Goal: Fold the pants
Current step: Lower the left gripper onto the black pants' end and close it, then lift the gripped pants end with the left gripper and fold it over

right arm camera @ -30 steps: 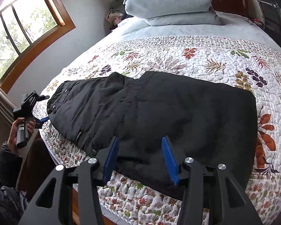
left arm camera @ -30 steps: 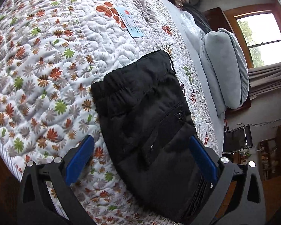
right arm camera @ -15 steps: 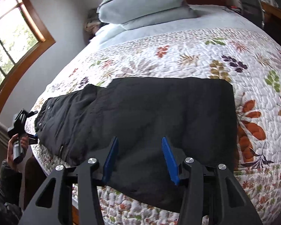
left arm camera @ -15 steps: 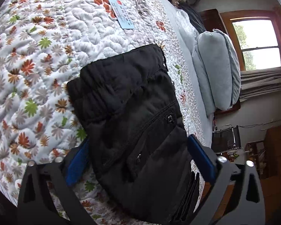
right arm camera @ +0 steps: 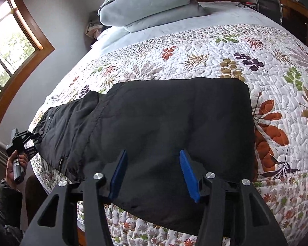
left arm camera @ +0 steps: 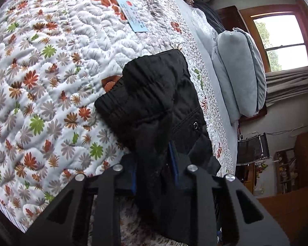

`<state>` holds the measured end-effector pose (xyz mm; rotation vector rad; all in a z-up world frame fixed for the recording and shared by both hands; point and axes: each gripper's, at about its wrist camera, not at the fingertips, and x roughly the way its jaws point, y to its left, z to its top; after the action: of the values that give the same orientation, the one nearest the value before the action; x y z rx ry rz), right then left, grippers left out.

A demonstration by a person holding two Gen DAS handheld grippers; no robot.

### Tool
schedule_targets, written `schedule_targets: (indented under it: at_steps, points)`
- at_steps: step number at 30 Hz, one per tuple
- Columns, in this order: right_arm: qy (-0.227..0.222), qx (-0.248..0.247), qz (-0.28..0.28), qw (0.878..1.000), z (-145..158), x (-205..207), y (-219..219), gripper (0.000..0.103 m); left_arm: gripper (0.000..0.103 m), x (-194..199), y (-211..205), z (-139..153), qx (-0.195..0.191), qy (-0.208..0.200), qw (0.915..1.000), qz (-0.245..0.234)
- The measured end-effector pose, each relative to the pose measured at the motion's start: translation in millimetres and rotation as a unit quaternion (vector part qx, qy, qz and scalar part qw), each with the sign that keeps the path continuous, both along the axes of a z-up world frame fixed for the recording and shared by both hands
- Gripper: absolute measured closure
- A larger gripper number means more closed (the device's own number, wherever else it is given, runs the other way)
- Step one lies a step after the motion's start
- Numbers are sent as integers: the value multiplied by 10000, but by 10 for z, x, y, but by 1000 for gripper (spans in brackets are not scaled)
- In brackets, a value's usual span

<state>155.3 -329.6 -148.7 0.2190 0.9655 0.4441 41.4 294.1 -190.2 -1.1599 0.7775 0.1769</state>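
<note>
Black pants (right arm camera: 164,135) lay flat across the near edge of the bed, on the floral quilt (right arm camera: 246,61), waistband at the left end, leg cuffs to the right. My left gripper (left arm camera: 154,164) was closing on the waistband; fabric bunched up between the blue pads and pressed by them. My right gripper (right arm camera: 154,170) was about half open and opening, its pads over the leg fabric, not pinching it. Gray pillows (right arm camera: 149,6) at the far end.

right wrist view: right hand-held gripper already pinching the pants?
No: the right hand-held gripper has its blue pads spread apart over the black pants, and no fabric is gathered between them.
</note>
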Motion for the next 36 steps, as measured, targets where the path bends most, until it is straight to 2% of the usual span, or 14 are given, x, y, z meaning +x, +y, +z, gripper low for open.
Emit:
schedule_targets:
  at_steps: [1,3,7,8,11,13,14,16,18,23,32,36]
  points:
    - [2,0,-3,10000,0,-1,-3,49,75,2,2,-22,-14,29,10000,11]
    - [0,-12,-10,10000,3,-5,-6,49,62,-2,-6,-56,-11,143,9999,67]
    - [1,-56,5,10000,-5,2,4,48,53,-58,4,-144,-204,55,9996,179]
    - [3,-64,6,10000,-8,2,8,48,49,-45,-6,-154,-202,32,9996,193]
    - [-3,-70,12,10000,-10,4,16,48,48,19,-64,-124,9,113,9998,149]
    - [4,-62,9,10000,-18,3,12,48,60,44,-91,-94,88,120,9998,157]
    - [6,-60,12,10000,-20,-2,11,48,74,56,-95,-96,-4,7,10000,91]
    - [17,-60,20,10000,-23,0,8,48,78,51,-84,-109,-174,-103,9997,119]
    - [25,-57,26,10000,-28,10,-5,48,84,62,-89,-99,-186,-153,9997,106]
    - [23,-38,5,10000,-33,9,-17,47,89,77,-126,-17,-147,-349,9993,59]
    - [15,-8,-48,10000,-20,8,-44,47,90,125,-252,249,-25,-831,9964,-185]
    - [5,10,-83,10000,-10,12,-82,47,91,164,-375,430,200,-1064,9933,-391]
